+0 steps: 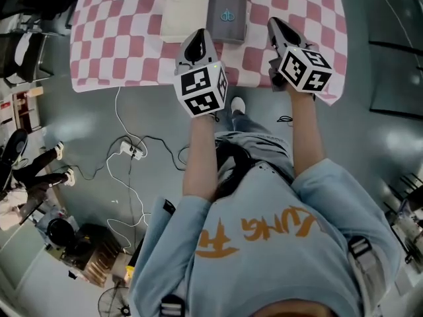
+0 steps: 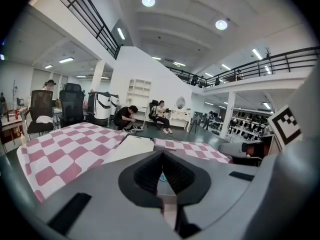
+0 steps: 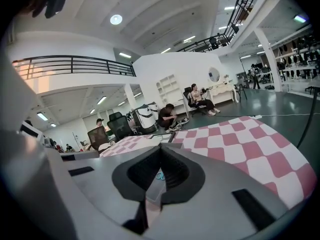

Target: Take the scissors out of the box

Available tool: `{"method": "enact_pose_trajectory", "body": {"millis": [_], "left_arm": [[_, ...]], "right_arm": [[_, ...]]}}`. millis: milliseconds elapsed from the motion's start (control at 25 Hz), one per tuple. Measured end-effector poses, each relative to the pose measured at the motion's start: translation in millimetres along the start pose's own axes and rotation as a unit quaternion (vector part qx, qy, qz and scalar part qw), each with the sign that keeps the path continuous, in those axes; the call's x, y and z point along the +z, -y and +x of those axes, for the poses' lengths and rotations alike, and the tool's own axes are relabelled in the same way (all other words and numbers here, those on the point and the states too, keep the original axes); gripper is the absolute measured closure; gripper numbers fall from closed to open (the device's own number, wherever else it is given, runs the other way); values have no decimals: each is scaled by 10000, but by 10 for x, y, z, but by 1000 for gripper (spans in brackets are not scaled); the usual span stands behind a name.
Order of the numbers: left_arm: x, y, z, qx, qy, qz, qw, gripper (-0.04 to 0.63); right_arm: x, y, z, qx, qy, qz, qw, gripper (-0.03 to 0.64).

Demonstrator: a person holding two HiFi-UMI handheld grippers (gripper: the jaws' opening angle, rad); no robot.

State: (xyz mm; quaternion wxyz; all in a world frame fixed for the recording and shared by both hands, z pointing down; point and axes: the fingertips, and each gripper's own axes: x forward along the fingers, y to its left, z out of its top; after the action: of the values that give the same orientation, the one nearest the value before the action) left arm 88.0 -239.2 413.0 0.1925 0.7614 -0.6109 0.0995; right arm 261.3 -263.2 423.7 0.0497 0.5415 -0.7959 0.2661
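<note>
Scissors (image 1: 227,15) flat inside open grey box (image 1: 225,39) on table (image 1: 112,32). Left gripper (image 1: 196,41), right gripper (image 1: 280,28) flank box, both jaws together, empty. Likely light, stiff, slick blades; pinch teal handle loops.

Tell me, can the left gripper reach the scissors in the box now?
Probably yes: the box is open and the scissors lie uncovered just beyond the left gripper, though its jaws are shut.

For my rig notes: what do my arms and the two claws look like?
Left claw and right claw are grey shells with black-lined tips. Each bears a white cube of black square markers. You wear a light blue top with orange lettering, sleeves ending near the elbows.
</note>
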Motion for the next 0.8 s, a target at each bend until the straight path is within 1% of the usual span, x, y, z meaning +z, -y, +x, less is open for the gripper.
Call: {"method": "enact_pose_trajectory", "body": {"millis": [160, 240, 480, 720, 800], "left_arm": [[-45, -168, 157, -43, -104, -95, 9999, 575], [6, -268, 219, -56, -85, -81, 9999, 575], [161, -541, 396, -53, -31, -203, 9998, 575], [239, -678, 601, -189, 15, -305, 9994, 575], [231, -707, 671, -231, -7, -398, 9989, 575]], "right_arm": [[-130, -87, 228, 1, -211, -62, 9998, 618], [-164, -143, 339, 14, -293, -100, 9995, 618], [-68, -227, 589, -56, -332, -185, 9993, 618], [-82, -276, 845, -141, -501, -355, 9980, 618], [-110, -278, 901, -177, -612, -435, 9970, 618]]}}
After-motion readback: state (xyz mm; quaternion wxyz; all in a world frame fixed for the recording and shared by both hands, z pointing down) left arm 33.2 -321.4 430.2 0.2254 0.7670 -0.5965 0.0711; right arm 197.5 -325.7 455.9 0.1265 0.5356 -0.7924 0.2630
